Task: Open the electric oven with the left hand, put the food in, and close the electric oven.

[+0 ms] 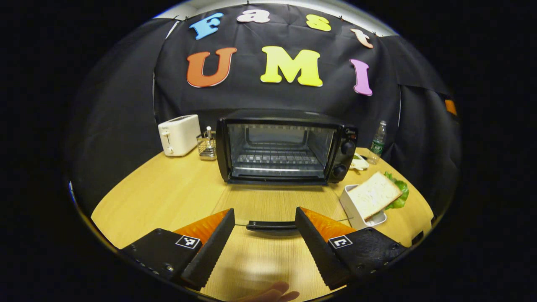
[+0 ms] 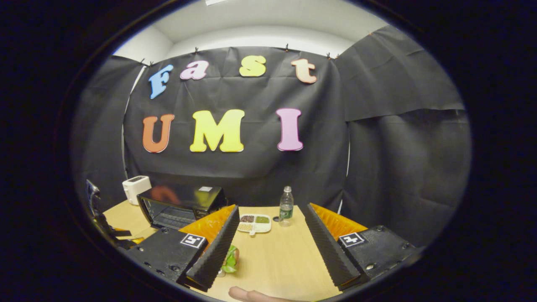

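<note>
Left gripper view is showing the electric oven (image 1: 285,147) sitting at the back of the table (image 1: 176,197), its door (image 1: 272,205) lying open and flat, handle (image 1: 272,227) between the released left tongs (image 1: 265,228). Bread (image 1: 373,195) is resting in a white tray (image 1: 350,205) just right. Right tongs (image 2: 270,239) are hanging released above the table.

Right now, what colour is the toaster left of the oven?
White; the toaster shows best in the left gripper view, beside the black oven.
</note>
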{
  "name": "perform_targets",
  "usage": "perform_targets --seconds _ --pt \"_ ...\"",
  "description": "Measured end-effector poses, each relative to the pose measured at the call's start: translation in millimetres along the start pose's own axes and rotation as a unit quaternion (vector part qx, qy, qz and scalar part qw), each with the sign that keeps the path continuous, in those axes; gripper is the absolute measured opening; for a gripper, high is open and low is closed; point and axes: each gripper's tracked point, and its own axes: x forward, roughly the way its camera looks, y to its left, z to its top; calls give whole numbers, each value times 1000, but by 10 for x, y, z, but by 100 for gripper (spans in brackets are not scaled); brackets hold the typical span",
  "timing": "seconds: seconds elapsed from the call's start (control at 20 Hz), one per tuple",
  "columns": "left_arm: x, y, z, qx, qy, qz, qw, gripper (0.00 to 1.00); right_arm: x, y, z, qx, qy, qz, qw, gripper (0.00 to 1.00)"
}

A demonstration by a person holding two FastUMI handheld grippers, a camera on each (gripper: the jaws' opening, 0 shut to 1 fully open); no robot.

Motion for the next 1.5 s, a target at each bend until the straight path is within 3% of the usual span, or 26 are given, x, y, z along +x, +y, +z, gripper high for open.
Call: perform_targets --seconds 0.25,0.35,0.45,0.55,0.6,0.65,0.75,0.85,0.9,0.95,1.1,1.15,1.2,1.25,1.3,1.35,1.4,1.45,1.5 --pt "-516 106 801 24 -101 14 995 94 403 253 -404 24 92 64 993 96" --pt "-693 151 1060 21 -134 24 990 93 566 381 -622 38 140 96 985 96" --pt "-841 171 1217 8 -153 23 988 93 711 525 -903 57 203 132 969 96" --pt "-998 198 1352 -1 -173 22 985 93 856 636 -1141 81 266 162 947 99" --pt "-1073 226 1417 -2 -183 26 983 93 908 670 -1254 91 297 175 934 91" --pt "-1145 254 1466 -1 -193 30 981 94 941 746 -1360 103 327 191 920 98" --pt "-1249 279 1561 9 -214 34 976 93 986 892 -1535 132 383 226 886 98" --pt "-1288 265 1580 15 -217 36 975 93 978 1035 -1744 155 443 257 845 96" --pt "-1300 276 1593 16 -216 36 976 93 957 1074 -1834 161 473 271 823 88" --pt "-1312 284 1592 17 -216 36 976 93 988 1099 -1923 168 493 274 808 94" --pt "-1284 323 1570 22 -210 45 976 93 1162 1054 -2177 170 533 263 786 86" --pt "-1264 342 1549 28 -207 52 977 93 1141 1071 -2216 181 550 274 768 92" --pt "-1238 359 1518 38 -201 59 977 93 1095 1110 -2230 199 569 290 743 83" --pt "-1220 356 1492 46 -195 63 978 93 1052 1161 -2238 217 585 302 721 81" --pt "-1202 341 1469 55 -191 67 978 93 1062 1173 -2281 226 598 302 707 79" --pt "-1185 304 1468 62 -190 67 977 93 1096 1159 -2334 234 602 294 704 71" --pt "-1172 260 1482 67 -191 62 977 84 1105 1213 -2331 241 602 300 699 67" --pt "-1161 222 1464 70 -190 57 977 93 1060 1224 -2303 239 606 309 693 60" --pt "-1157 178 1445 72 -188 52 978 94 1050 1242 -2292 238 606 313 692 54"
